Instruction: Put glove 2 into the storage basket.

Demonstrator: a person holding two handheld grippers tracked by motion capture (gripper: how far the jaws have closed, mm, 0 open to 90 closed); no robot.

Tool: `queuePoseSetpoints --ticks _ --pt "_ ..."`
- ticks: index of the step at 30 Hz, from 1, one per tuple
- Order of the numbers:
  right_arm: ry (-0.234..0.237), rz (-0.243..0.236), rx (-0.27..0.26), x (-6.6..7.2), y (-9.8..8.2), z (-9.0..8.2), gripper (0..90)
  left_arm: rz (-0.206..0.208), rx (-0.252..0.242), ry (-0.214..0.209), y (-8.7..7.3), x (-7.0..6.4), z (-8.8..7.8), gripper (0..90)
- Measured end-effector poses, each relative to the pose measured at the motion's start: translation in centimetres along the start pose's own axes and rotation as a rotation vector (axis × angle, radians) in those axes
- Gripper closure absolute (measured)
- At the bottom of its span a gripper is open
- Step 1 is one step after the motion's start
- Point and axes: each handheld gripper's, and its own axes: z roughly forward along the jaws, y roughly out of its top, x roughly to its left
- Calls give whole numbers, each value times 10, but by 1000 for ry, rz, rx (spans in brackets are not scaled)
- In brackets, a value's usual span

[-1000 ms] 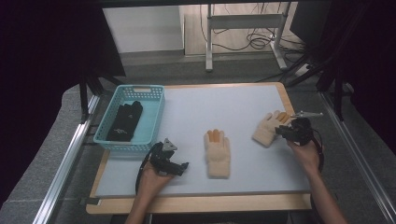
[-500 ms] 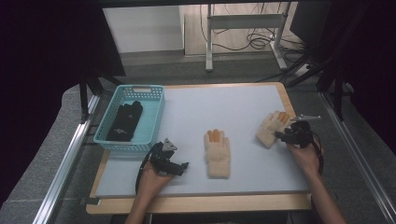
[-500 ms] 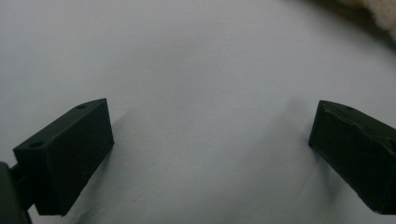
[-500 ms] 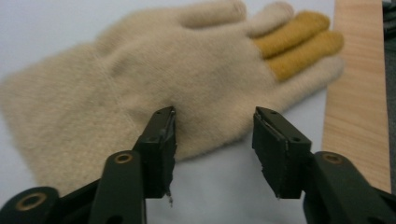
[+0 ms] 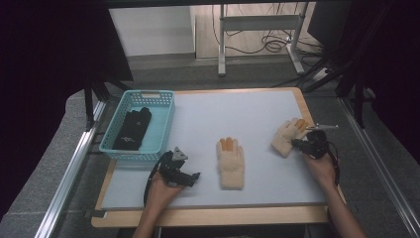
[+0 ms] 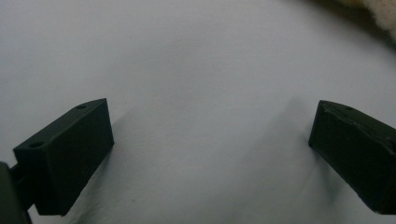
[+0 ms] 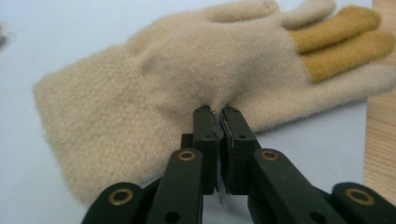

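your right tongs (image 7: 219,122) are pinched on a cream fleece glove (image 7: 187,70) that lies flat near the right edge of the white worktop (image 5: 247,114), its mustard-tipped fingers reaching to the wooden border. the jaws have just been closing, and in the right gripper view they now stand almost together with a small fold of the glove's palm fabric nipped between the tips.

judge this glove as light, soft and floppy. it will sag and drape when lifted, and it will not break or slide away. a thin pinch of fluffy pile could slip free, though, so a deeper bite would be safer. the ribbed cuff, thicker and folded, looks like the firmest place to take hold; the palm, where you are now, gives only a shallow tuck.

your left tongs (image 5: 190,177) rest low over the worktop near its front left, jaws wide apart with nothing between them, only bare white surface, as the left gripper view shows.

a second matching glove (image 5: 231,156) lies in the middle of the worktop, fingers pointing away from you, well apart from the first. a turquoise basket (image 5: 161,130) stands at the left edge, with a black glove (image 5: 132,129) inside it.
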Motion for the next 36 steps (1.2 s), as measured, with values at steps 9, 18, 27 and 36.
queuePoseSetpoints --ticks 9,18,27,36 --pt "-11 -62 -36 12 20 -26 865 -1 0 0 0 0 0 1" --pt "-9 -108 -40 28 48 -25 864 -1 0 0 0 0 0 1" --pt "26 -166 -56 60 81 -5 860 -1 0 0 0 0 0 1" --pt "102 -212 -63 97 98 20 691 -1 -1 0 0 0 0 1"
